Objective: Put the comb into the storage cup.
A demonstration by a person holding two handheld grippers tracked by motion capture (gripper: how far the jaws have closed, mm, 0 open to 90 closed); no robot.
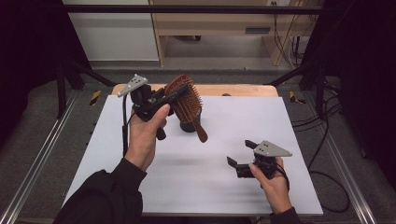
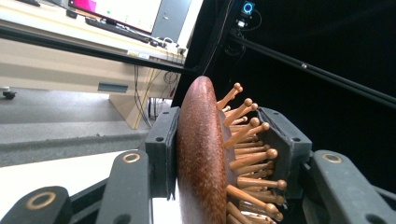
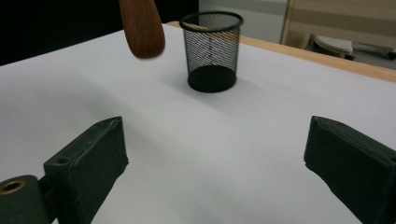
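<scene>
A brown wooden hairbrush (image 1: 188,99) with wooden pins hangs over the table, handle slanting down to the right. My left gripper (image 1: 179,96) is shut on its head. In the left gripper view one pad presses the brush's smooth back (image 2: 201,158) and the other presses the pin tips. A black mesh cup (image 1: 189,125) stands upright on the white sheet just below and behind the brush. My right gripper (image 1: 240,152) sits low at the front right, open with nothing between its fingers. In the right gripper view it (image 3: 215,158) faces the cup (image 3: 212,51), with the handle tip (image 3: 142,28) above.
The white sheet (image 1: 210,177) covers most of the wooden table (image 1: 243,90). Metal rails run along both sides. Cables lie on the floor to the right. A wooden desk stands beyond the far edge.
</scene>
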